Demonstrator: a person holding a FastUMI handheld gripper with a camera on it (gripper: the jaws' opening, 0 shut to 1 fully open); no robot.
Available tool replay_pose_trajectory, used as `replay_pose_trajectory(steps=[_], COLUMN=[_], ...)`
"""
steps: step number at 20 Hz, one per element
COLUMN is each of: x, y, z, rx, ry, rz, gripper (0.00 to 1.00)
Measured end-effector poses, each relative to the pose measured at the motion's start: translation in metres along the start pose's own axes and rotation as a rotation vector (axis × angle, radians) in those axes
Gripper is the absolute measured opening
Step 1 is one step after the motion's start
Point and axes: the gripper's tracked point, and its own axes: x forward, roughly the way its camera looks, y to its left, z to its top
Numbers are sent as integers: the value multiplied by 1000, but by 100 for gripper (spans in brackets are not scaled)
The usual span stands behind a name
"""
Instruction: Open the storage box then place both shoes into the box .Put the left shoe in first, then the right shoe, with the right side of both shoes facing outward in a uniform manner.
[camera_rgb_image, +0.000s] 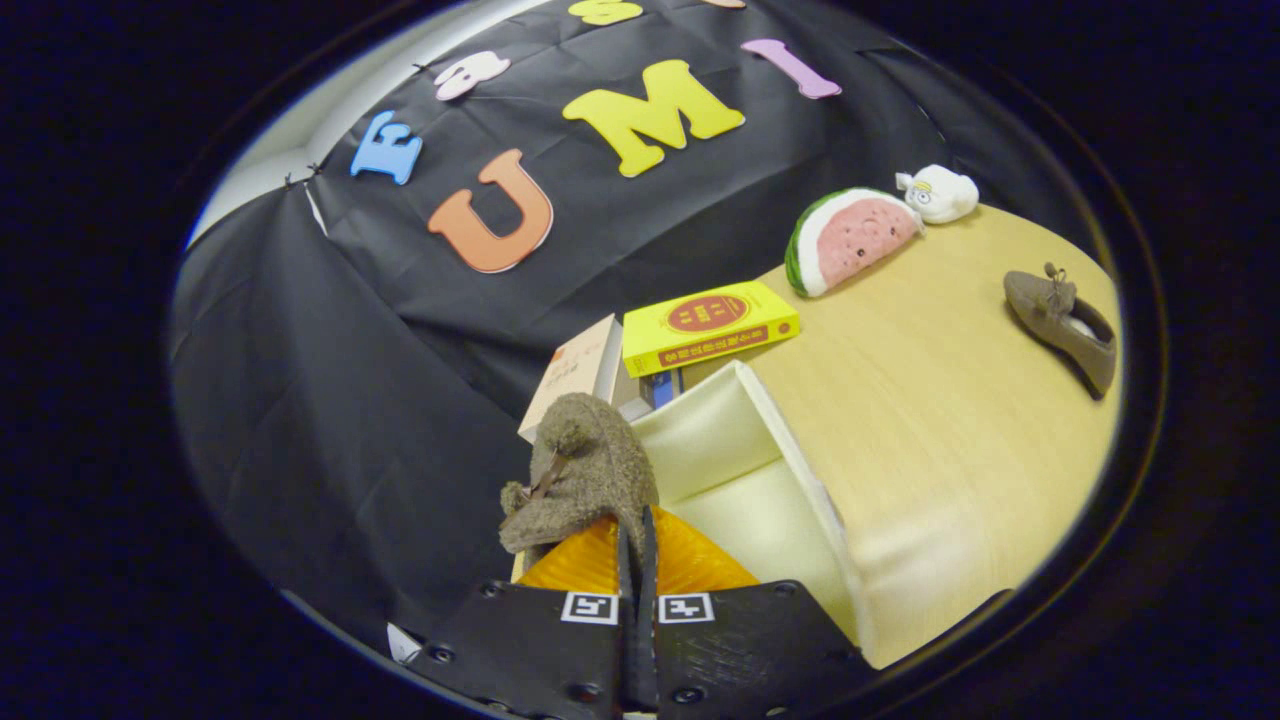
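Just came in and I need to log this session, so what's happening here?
A hand-held tool is shut on a fuzzy brown shoe, holding it over the open cream storage box on the wooden table. The second shoe lies apart on the table, beyond the box, not yet packed. Books, a watermelon plush and a white plush toy sit along the booth wall.

held shoe (590, 465): fuzzy, matted suede-like nap | storage box (745, 470): smooth cream plastic, faint sheen | bench (950, 400): pale wood grain, satin | far shoe (1062, 322): soft matt suede | book (708, 325): glossy paper cover | watermelon toy (850, 238): plush cloth
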Motion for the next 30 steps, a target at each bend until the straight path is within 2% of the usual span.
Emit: replay_pose_trajectory(steps=[6,11,12,16,18,21,23,30], x=[17,20,17,2,-9,-35,-55,-129], y=[-4,0,9,17,20,18,7,-91], z=[-40,-48,-45,-29,-16,6,29,126], rx=[43,-2,-6,-134,-224,-331,-389,-535], ry=[129,185,179,118,70,2,-54,-204], rz=[-55,-29,4,24,44,70,80,28], gripper=[1,17,26,72,83,89,89,89])
